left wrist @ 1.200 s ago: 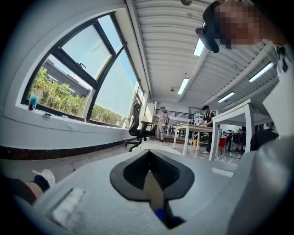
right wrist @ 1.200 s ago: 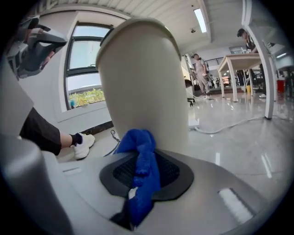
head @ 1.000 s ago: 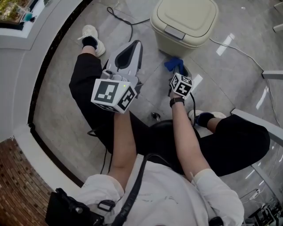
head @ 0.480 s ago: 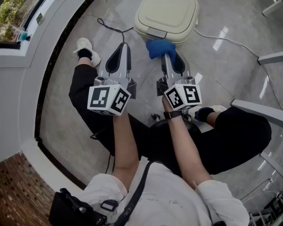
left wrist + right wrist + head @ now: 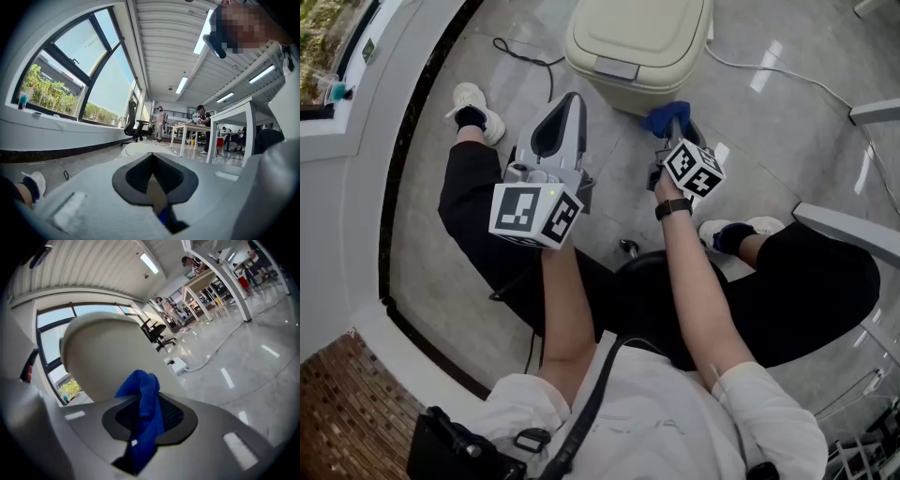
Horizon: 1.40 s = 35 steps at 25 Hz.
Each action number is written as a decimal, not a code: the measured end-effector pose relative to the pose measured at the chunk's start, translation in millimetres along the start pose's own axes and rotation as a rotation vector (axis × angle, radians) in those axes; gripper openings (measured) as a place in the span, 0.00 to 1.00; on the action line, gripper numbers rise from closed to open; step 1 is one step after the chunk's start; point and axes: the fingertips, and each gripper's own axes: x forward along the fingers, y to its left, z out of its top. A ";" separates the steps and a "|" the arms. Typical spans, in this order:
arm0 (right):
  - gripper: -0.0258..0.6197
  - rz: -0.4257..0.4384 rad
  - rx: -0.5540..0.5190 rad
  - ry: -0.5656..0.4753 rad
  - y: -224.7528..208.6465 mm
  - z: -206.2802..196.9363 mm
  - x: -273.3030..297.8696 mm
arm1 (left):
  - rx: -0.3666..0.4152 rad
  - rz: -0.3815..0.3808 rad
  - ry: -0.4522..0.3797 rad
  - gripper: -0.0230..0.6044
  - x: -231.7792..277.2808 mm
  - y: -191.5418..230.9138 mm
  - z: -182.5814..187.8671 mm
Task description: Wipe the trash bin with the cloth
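Nearest, the left gripper (image 5: 571,98) is noted with its jaws brought together and nothing caught between them. Further forward, the right gripper (image 5: 677,131) is found clamped on the blue cloth (image 5: 664,118), which is bunched past the tips. Just beyond, the beige trash bin (image 5: 637,42) is stood on the grey floor (image 5: 797,122), lid down. Contact between cloth and bin cannot be confirmed.
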 end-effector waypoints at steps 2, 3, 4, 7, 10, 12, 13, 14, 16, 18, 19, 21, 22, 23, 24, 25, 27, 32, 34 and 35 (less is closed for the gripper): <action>0.15 -0.077 0.059 0.060 -34.3 -26.1 20.8 | -0.001 -0.007 0.021 0.04 3.1 -4.6 -4.3; 0.15 -0.112 0.079 0.092 -51.1 -38.7 30.1 | -0.002 -0.010 0.027 0.04 4.6 -6.1 -6.0; 0.15 -0.141 0.091 0.125 -65.5 -52.6 39.5 | -0.001 -0.012 0.031 0.04 5.9 -6.1 -7.3; 0.15 -0.214 0.148 0.257 -93.1 -101.8 62.7 | 0.009 -0.019 0.040 0.04 9.3 -4.1 -9.2; 0.15 -0.265 0.219 0.325 -105.6 -123.8 66.7 | 0.016 -0.033 0.039 0.04 10.4 -10.3 -8.1; 0.15 -0.279 0.235 0.270 -101.6 -108.8 56.8 | 0.023 -0.042 0.031 0.04 8.5 -12.8 -3.6; 0.15 -0.268 0.243 0.222 -95.0 -93.6 47.7 | 0.025 -0.041 0.026 0.04 6.4 -12.7 -0.6; 0.15 -0.242 0.257 0.162 -85.9 -73.0 35.9 | 0.026 -0.040 0.020 0.04 4.0 -12.7 2.8; 0.15 -0.148 0.290 0.002 -62.6 -12.9 6.1 | 0.022 -0.047 0.001 0.04 1.9 -15.2 10.1; 0.15 -0.032 0.290 -0.179 -33.0 58.4 -27.1 | 0.015 -0.066 -0.019 0.04 4.2 -22.1 16.5; 0.15 0.029 0.275 -0.252 -14.9 89.2 -41.8 | 0.015 -0.075 -0.026 0.04 6.1 -26.4 19.5; 0.15 0.153 0.213 -0.345 25.0 134.2 -65.9 | 0.017 -0.096 -0.041 0.04 10.5 -36.5 25.7; 0.15 0.206 0.173 -0.376 44.6 150.2 -76.3 | 0.018 -0.109 -0.049 0.04 12.9 -41.6 28.9; 0.15 0.252 0.135 -0.406 63.1 163.1 -85.5 | 0.020 -0.120 -0.058 0.04 15.2 -45.7 32.1; 0.15 0.295 0.101 -0.437 80.7 173.3 -93.0 | 0.023 -0.130 -0.065 0.04 17.3 -48.2 35.1; 0.15 0.337 0.069 -0.462 97.9 179.9 -97.9 | 0.026 -0.136 -0.071 0.04 18.9 -49.4 37.5; 0.15 0.427 0.004 -0.461 129.5 177.7 -97.5 | 0.033 -0.140 -0.078 0.04 18.8 -50.4 40.5; 0.15 0.407 0.060 -0.367 119.5 125.3 -69.1 | 0.039 -0.136 -0.071 0.04 15.9 -52.4 39.5; 0.15 0.318 0.197 -0.363 78.1 105.9 -56.9 | 0.034 -0.137 -0.064 0.04 16.8 -51.7 38.0; 0.15 0.278 0.255 -0.324 57.3 90.4 -46.1 | 0.027 -0.136 -0.061 0.04 17.2 -51.4 36.9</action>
